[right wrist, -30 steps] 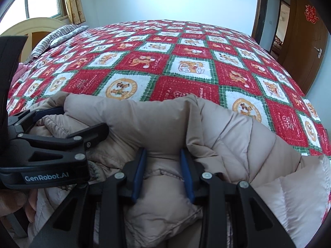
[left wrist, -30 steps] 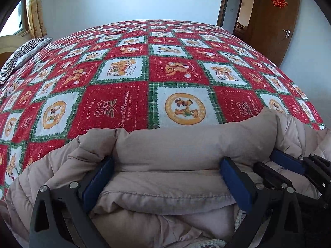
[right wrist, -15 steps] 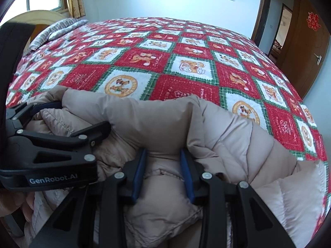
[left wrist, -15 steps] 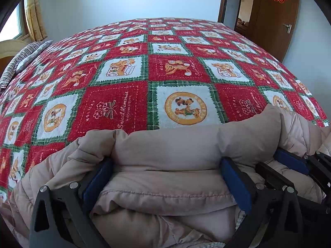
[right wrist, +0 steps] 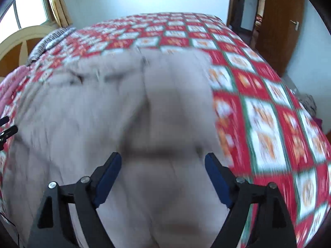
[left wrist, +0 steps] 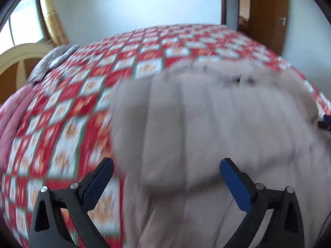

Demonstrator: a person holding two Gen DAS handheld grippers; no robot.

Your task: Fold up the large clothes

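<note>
A beige puffer coat (left wrist: 206, 113) lies in a puffy heap on the red, green and white patchwork bedspread (left wrist: 72, 113); both views are motion-blurred. My left gripper (left wrist: 167, 163) is open, hovering short of the coat's near left edge, its left pad over the bedspread. In the right wrist view the coat (right wrist: 103, 113) fills the middle. My right gripper (right wrist: 163, 156) has its jaws opening wide above the coat, and the pads press on nothing. Each gripper's tip shows at the edge of the other's view: the right gripper (left wrist: 324, 119), the left gripper (right wrist: 6, 128).
The bedspread (right wrist: 269, 113) runs on to the right and far side. A striped pillow (left wrist: 53, 62), a curved headboard (left wrist: 18, 60) and pink bedding (left wrist: 10, 124) are at the left. A brown door (right wrist: 279, 20) stands open at the back right.
Both grippers have let go of the coat's fold and pulled back from it. The right jaws went from a narrow pinch to wide apart. The coat now lies spread further onto the bed.
</note>
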